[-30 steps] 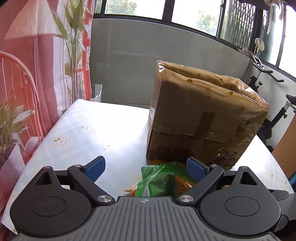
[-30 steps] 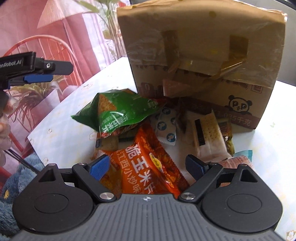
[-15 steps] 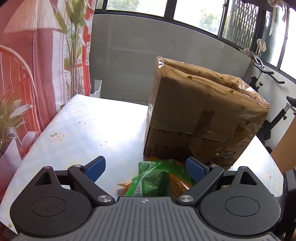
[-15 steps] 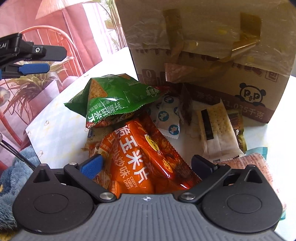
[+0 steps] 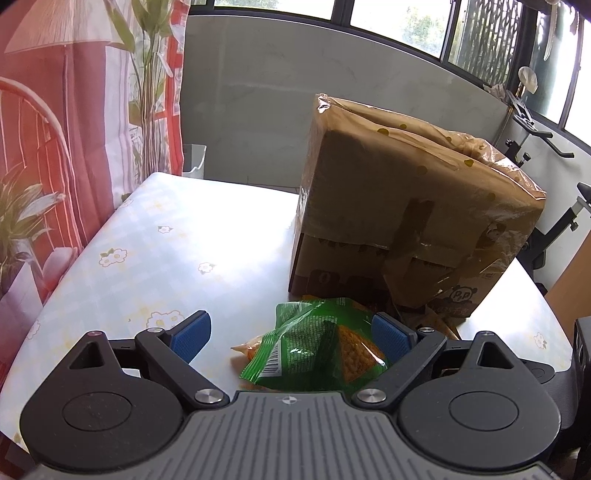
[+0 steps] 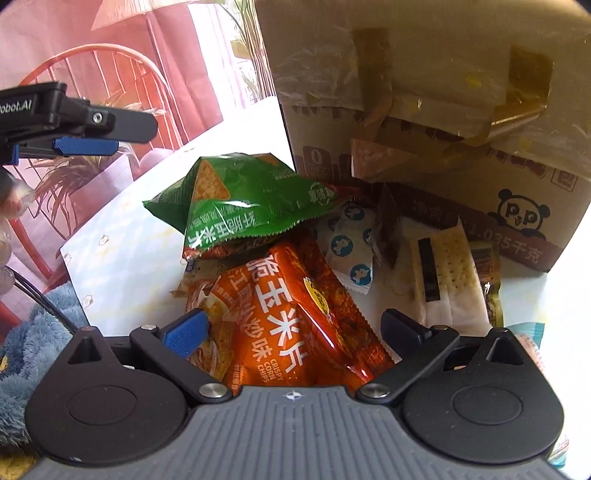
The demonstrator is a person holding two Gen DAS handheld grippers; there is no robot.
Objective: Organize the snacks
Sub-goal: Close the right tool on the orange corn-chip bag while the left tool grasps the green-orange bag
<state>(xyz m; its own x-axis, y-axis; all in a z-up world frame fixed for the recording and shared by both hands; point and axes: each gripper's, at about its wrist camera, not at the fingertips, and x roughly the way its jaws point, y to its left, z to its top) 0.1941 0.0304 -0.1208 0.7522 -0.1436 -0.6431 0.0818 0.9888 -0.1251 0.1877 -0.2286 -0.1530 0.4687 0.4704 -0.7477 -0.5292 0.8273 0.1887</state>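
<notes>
Left wrist view: your left gripper (image 5: 291, 332) spread wide above green chip bag (image 5: 317, 350); bare tablecloth (image 5: 155, 240) leftward, table edge close. Your right gripper (image 6: 293, 328) wide, straddling orange corn chips bag (image 6: 295, 317). Cardboard box (image 6: 424, 110) walls pile behind; lower packets half-buried.

Daylight pours in from the windows (image 5: 399, 22) at the back, so the tabletop (image 5: 221, 236) blows out to pure white glare in the middle. The cardboard box (image 5: 406, 206) is backlit, its near face pretty dark. In the right wrist view the table's right side is washed out too, and the shiny orange chip bag (image 6: 291, 317) catches reflections. Heavy fisheye bending at the edges, dark corners, slightly soft up close.
</notes>
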